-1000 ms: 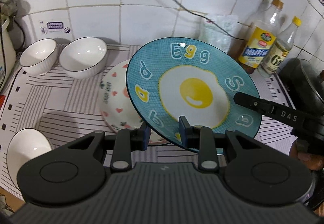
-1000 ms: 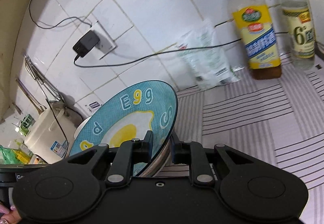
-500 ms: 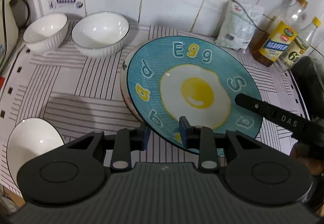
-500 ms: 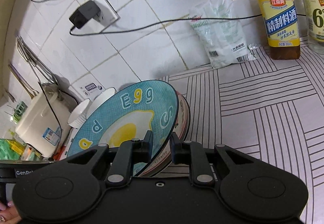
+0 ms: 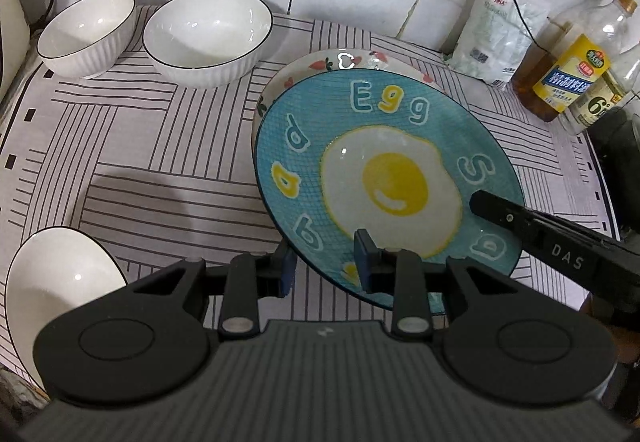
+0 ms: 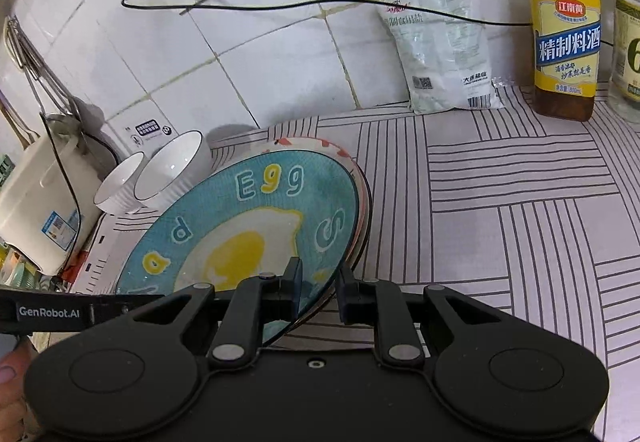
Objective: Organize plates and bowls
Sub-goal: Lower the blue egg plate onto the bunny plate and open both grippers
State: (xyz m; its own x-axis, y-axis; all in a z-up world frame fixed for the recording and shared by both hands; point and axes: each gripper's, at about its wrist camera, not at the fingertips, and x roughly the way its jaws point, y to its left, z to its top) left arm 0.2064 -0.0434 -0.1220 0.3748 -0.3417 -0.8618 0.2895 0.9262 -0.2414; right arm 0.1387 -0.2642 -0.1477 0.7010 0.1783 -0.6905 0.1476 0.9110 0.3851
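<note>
Setting: white-tiled kitchen wall behind a counter under a striped mat (image 5: pixel 160 170); everything below is placed relative to the egg plate (image 5: pixel 384 178).
Egg plate: blue, fried-egg print, lying nearly flat over the strawberry plate (image 5: pixel 348 60), whose rim peeks out on the far side. I cannot tell whether the two are fully touching yet.
Left gripper (image 5: pixel 326 264): I have it at the plate's near edge, jaws straddling the rim at a narrow gap; whether the pads are actually pressing the rim I cannot tell.
Right gripper (image 6: pixel 318 282): I have it on the plate's right edge, one finger over the face, one under; its jaws straddle the rim, but contact is not clear in the right wrist view either.
Key relation: the plate lies straight ahead of both grippers, its face tilted slightly up toward me; both hands are equally near, so neither has to reach.
Bowls: two white bowls, the smaller bowl (image 5: pixel 86 32) and the larger bowl (image 5: pixel 208 36), sit side by side beyond the plate's far left; a third bowl (image 5: pixel 56 290) sits to its near left, well apart.
Bottles: sauce bottle (image 6: pixel 564 26) and a salt bag (image 6: pixel 440 42) stand against the wall beyond the plate's right.
Judgement: stacking looks almost done; next I would let go and back both grippers straight off the rim.
Risk: dragging the plate sideways off the lower one.
</note>
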